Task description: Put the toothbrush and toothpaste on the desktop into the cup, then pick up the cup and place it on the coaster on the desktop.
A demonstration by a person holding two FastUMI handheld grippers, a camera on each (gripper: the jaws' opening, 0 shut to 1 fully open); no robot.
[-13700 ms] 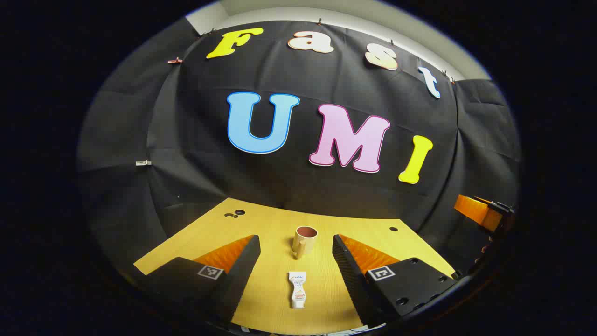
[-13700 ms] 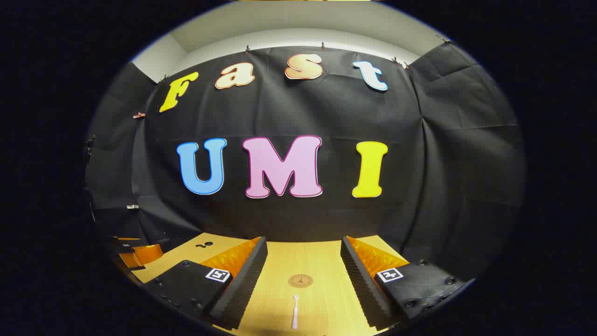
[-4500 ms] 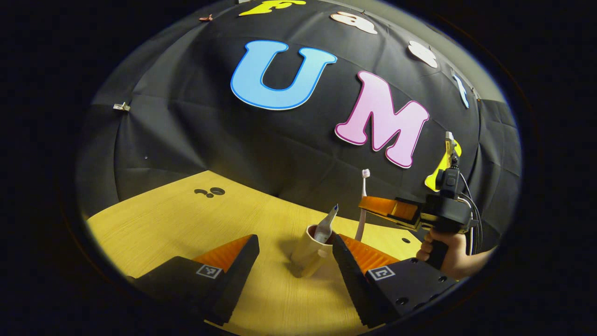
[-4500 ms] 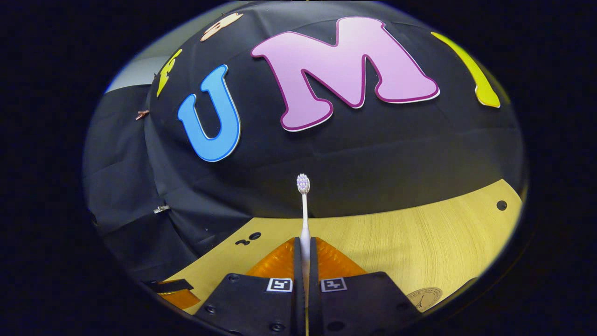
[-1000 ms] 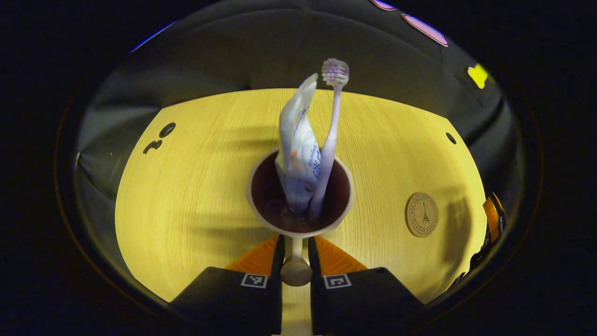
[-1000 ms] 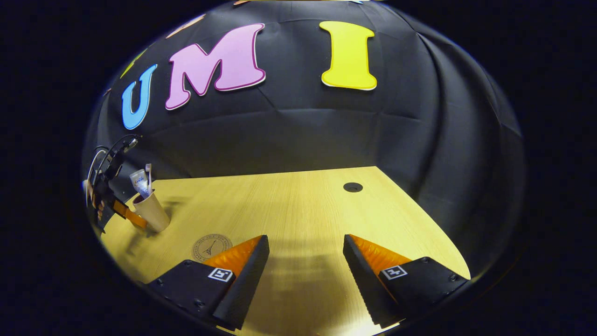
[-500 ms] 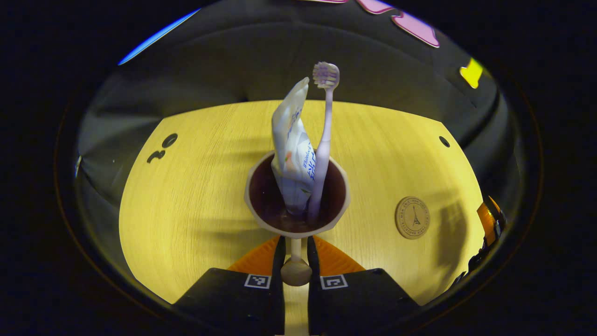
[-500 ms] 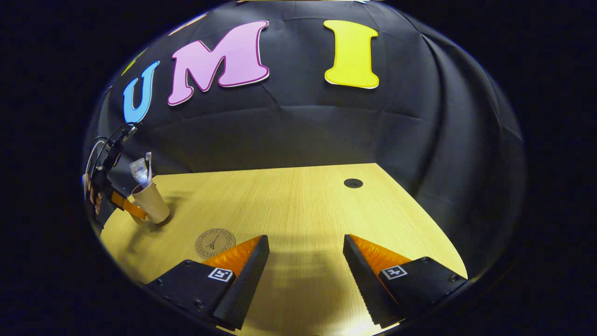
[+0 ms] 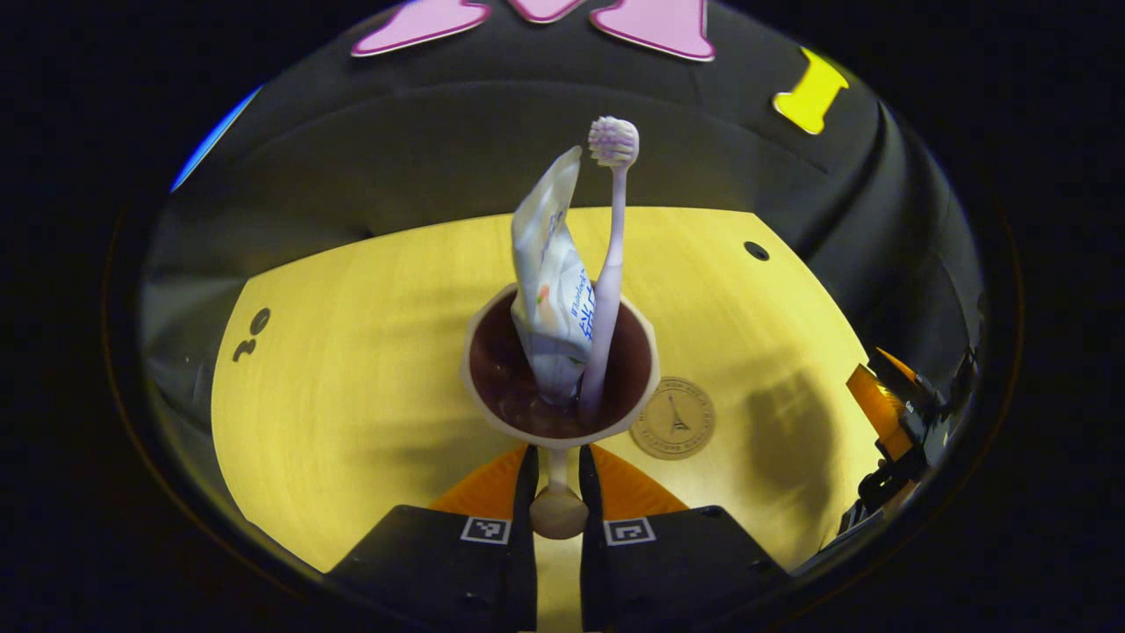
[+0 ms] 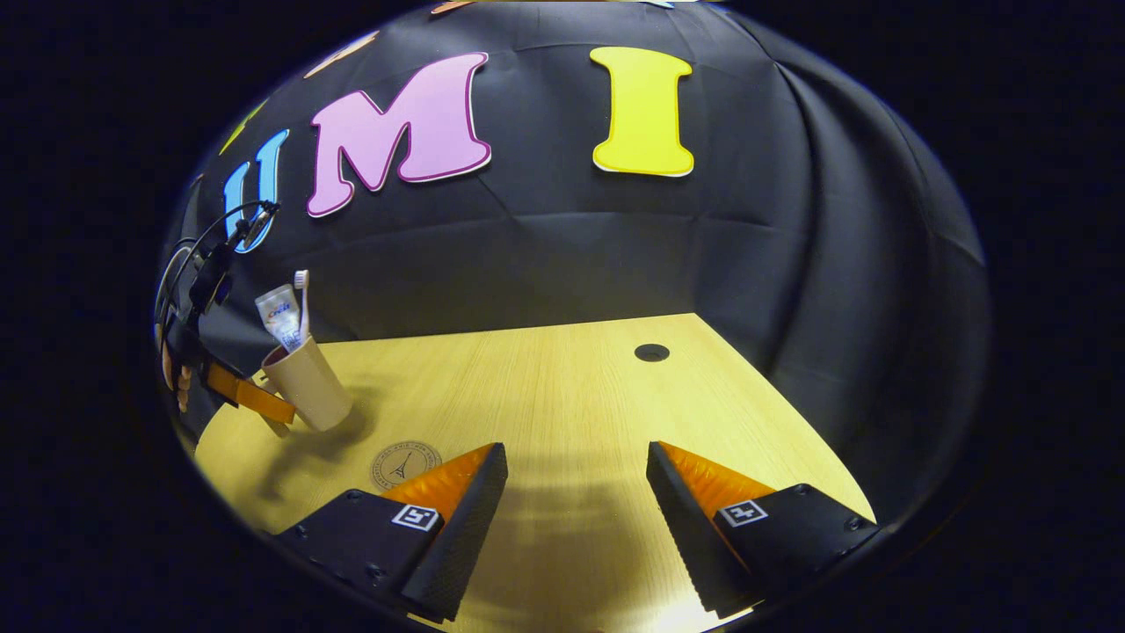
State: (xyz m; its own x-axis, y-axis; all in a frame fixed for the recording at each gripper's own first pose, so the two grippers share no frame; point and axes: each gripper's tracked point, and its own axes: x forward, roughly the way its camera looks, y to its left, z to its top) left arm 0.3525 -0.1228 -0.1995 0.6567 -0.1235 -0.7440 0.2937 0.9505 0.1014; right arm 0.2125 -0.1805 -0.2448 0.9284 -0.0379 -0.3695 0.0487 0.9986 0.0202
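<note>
Toothbrush (image 9: 610,246) and toothpaste (image 9: 549,272) sit in the cup (image 9: 560,428); left gripper (image 9: 555,479) clenches its handle, carrying it near the coaster (image 9: 675,418). Only the set-down looks left, right gripper (image 10: 576,492) hangs released

Both views are dim overall, with strong fisheye bending that curves the desktop (image 9: 352,352) edges and stretches the wall cloth (image 10: 791,264) toward the rim. Light falls from above, leaving the wood brightest near the right gripper (image 10: 576,527) fingertips, with mild glare at the bottom. Soft, broad shadows lie beside the cup (image 9: 562,431) and right of the coaster (image 9: 675,418). The left gripper view shows slight motion blur on the wood grain.
</note>
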